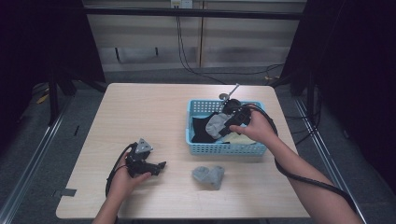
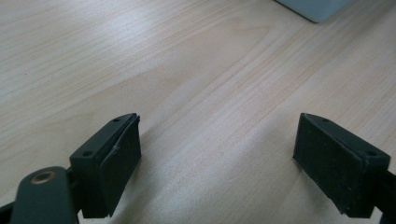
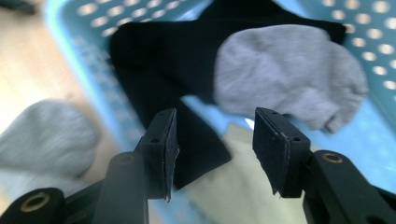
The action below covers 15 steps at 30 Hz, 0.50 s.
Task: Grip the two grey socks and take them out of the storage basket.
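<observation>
No writing is readable anywhere; left gripper [image 2: 217, 158], well left of the basket [image 1: 226, 148], rests on the table [image 1: 154, 107], jaws wide, empty; one grey sock [image 1: 208, 176] lies just before the basket; right gripper [image 3: 215, 140] hangs parted, empty, over it, above a second grey sock [image 3: 289, 74], black cloth [image 3: 163, 60] and pale cloth [image 3: 233, 186].

Open counter [image 1: 140, 112] across left and far side, free to pass. Blue basket [image 1: 224, 148] blocking right half, walls raised, crammed with socks. Loose grey sock [image 1: 208, 176] lying just before basket's near wall.
</observation>
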### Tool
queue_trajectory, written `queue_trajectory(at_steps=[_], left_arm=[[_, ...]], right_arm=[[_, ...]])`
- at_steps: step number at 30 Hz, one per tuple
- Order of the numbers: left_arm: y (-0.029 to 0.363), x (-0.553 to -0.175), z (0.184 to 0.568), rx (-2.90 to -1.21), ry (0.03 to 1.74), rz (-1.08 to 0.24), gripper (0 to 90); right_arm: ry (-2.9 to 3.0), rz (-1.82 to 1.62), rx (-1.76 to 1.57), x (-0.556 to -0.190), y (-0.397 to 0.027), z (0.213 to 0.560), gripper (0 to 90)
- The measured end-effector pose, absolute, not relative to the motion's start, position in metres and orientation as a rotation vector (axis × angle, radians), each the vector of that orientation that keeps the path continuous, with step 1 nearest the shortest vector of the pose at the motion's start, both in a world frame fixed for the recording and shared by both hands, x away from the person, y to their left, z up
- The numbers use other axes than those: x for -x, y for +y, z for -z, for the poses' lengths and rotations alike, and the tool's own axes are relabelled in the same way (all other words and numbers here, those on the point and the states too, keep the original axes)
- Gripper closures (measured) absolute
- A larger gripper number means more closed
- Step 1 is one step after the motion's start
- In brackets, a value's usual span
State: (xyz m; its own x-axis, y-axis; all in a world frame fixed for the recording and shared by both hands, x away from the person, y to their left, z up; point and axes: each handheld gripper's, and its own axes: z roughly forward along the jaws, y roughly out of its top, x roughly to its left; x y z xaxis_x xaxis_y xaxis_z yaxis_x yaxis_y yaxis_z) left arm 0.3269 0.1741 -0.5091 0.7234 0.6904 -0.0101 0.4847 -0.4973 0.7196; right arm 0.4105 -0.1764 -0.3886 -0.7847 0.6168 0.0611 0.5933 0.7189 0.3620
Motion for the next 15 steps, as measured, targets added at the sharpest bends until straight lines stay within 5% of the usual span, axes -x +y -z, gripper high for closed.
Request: queue_trajectory(at_steps=[15], left_arm=[[0.174,-0.327,0.509,-2.194,0.884,-0.362,14.2]], right_arm=[[2.744,-0.524,-1.149,-0.445,-0.176,0.426,46.3]])
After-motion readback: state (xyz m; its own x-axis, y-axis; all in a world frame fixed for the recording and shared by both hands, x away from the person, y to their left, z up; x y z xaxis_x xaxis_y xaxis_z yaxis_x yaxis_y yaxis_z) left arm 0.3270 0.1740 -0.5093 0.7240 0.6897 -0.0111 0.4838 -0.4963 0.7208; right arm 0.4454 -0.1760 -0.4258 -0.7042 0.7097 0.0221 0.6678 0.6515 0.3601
